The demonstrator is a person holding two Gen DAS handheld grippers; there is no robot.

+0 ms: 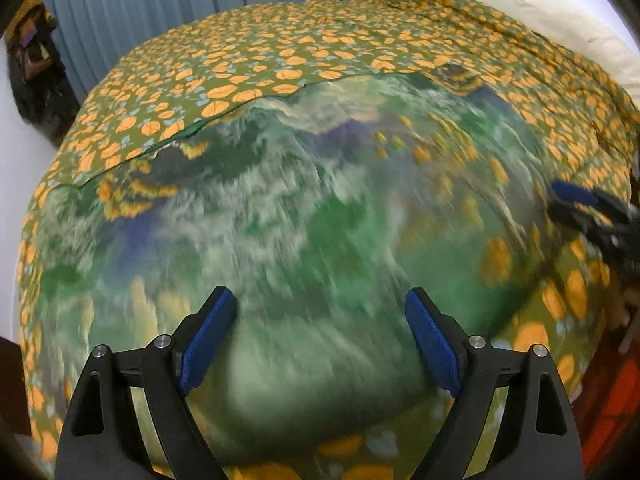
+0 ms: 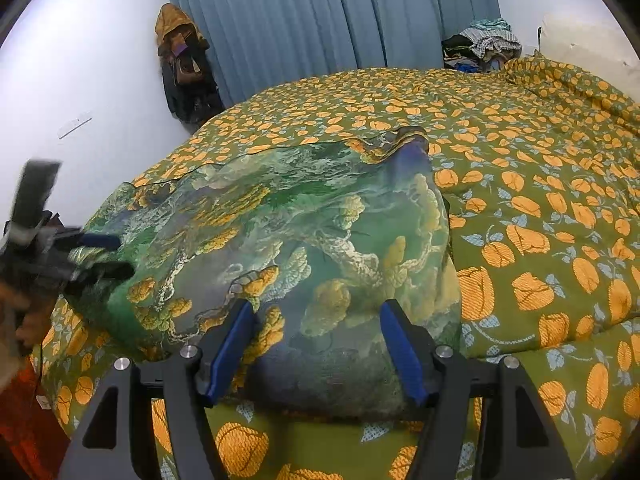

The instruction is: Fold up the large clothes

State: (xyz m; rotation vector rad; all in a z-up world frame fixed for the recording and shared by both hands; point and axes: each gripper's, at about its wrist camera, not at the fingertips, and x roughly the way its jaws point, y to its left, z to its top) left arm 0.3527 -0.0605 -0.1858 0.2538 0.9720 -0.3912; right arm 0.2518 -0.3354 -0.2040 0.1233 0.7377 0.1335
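A large green garment with a landscape print of trees and yellow foliage lies spread on the bed; it also fills the left wrist view, blurred by motion. My left gripper is open, its blue pads over the garment's near edge. It shows blurred at the left edge of the right wrist view. My right gripper is open over the garment's near right part, with nothing between the pads. It shows at the right edge of the left wrist view.
The bed is covered by an olive spread with orange fruit print. Blue curtains hang behind. Bags and a coat hang on the wall. A clothes pile sits at the far corner. A red item lies below the bed's edge.
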